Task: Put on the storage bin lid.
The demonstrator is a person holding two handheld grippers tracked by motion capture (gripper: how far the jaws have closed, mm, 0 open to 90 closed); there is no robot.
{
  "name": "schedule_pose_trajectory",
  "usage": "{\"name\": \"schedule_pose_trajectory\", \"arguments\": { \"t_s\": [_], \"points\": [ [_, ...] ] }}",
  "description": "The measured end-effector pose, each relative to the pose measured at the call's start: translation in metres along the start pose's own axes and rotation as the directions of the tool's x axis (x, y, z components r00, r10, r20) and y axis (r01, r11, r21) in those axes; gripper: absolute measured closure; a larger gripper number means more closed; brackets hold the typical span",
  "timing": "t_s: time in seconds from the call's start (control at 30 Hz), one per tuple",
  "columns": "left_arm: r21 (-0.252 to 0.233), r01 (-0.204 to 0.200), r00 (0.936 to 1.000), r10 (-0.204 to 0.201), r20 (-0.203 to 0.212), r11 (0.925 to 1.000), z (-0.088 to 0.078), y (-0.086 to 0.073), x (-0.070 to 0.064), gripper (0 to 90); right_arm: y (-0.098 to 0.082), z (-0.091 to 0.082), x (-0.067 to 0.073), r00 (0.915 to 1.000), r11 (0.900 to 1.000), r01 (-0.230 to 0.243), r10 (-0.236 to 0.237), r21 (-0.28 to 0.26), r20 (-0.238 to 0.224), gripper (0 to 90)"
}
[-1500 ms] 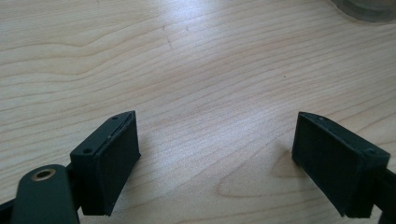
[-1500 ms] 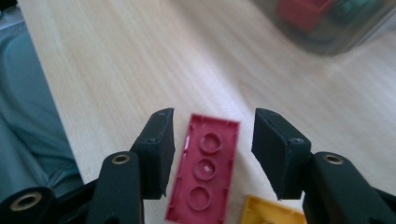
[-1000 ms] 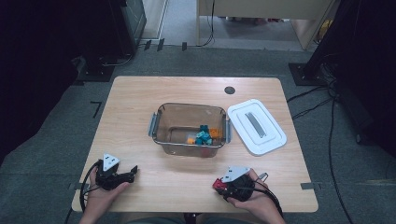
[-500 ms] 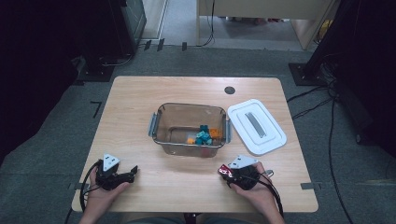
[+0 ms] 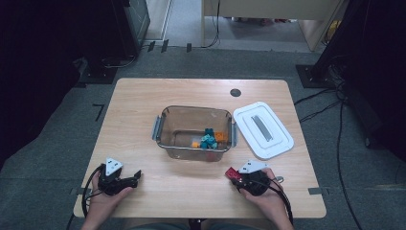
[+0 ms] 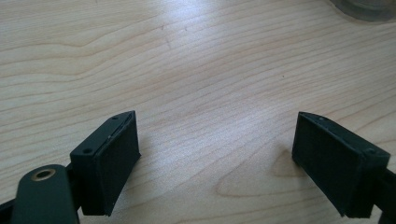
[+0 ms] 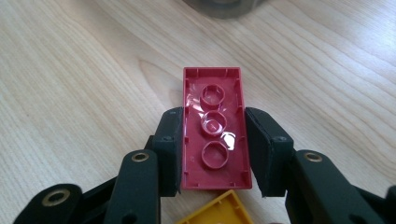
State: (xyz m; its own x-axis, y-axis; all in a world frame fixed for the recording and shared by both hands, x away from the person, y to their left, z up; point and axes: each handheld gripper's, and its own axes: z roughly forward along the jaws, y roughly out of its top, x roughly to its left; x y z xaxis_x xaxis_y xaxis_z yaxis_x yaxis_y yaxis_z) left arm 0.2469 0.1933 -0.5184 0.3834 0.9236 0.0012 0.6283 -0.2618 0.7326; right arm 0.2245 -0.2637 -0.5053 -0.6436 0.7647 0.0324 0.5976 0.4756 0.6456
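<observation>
A red brick (image 7: 214, 126) lies hollow side up between the pads of my right gripper (image 7: 212, 149), which presses on its long sides; the jaws have just been closing on it. A yellow brick (image 7: 219, 210) peeks out just below the red one. From the high view, my right gripper (image 5: 235, 174) sits low over the table near the front right, with the red brick (image 5: 231, 172) at its tip. Near the front left, my left gripper (image 5: 137, 175) rests on the wood. Its jaws stand wide apart (image 6: 215, 163) with bare table between them.
A clear plastic container (image 5: 165, 129) stands mid-table with several teal and orange bricks (image 5: 208, 139) inside. Its white lid (image 5: 263, 129) lies flat to the right. A dark round grommet (image 5: 235, 92) is near the far edge. Cables trail from both grippers.
My right hand has shifted a little to the right and slightly away from the front edge, with the red brick at its tip. The left hand has stayed put.
</observation>
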Motion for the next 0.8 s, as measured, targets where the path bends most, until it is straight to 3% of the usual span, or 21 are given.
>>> {"name": "schedule_pose_trajectory", "arguments": {
  "t_s": [0.23,0.47,0.8],
  "points": [
    [0.000,0.000,1.0000,0.000,0.000,1.0000,0.000,0.000,0.000,14.7,0.007,-0.012,-0.010,0.9993,0.999,-0.031,0.031,-0.026,-0.020,60.3],
    [-0.001,0.000,1.0000,0.000,0.000,1.0000,0.000,0.000,0.000,14.6,0.020,-0.040,-0.026,0.9973,0.995,-0.072,0.071,-0.064,-0.021,60.3],
    [-0.002,0.001,1.0000,-0.001,0.000,1.0000,0.000,0.000,0.000,14.7,0.045,-0.068,-0.034,0.9988,0.996,-0.041,0.039,-0.080,-0.031,60.3]
  ]
}}
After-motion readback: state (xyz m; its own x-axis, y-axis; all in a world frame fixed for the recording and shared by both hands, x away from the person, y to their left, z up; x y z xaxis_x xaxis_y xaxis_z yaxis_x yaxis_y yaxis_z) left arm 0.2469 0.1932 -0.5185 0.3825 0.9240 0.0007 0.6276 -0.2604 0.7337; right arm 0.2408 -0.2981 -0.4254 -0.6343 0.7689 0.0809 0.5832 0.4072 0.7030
